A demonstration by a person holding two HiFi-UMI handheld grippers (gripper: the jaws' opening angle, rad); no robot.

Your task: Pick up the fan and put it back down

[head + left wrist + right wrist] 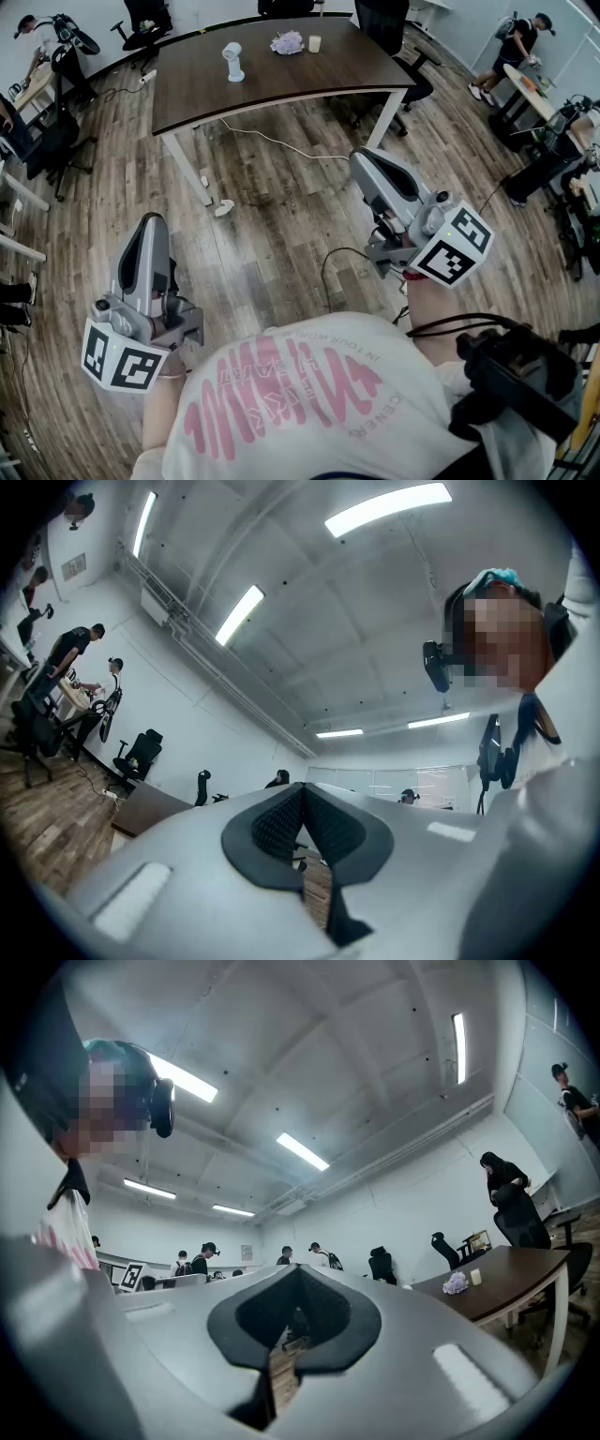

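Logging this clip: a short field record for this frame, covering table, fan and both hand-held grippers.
table: dark wooden top, white legs, ahead of the person
fan: small, white, upright on table, untouched
also on table: pale purple tuft; small cream cup
left hand-held gripper: shut, empty, away from table
right hand-held gripper: shut, empty, away from table
task: pick-up not begun

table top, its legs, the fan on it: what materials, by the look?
Table top: dark brown wood or wood-look laminate, matte; lengthwise grain streaks show.
Legs: white, smooth, slim and straight; likely painted metal.
Fan: plain white, probably plastic; too small here to be sure.
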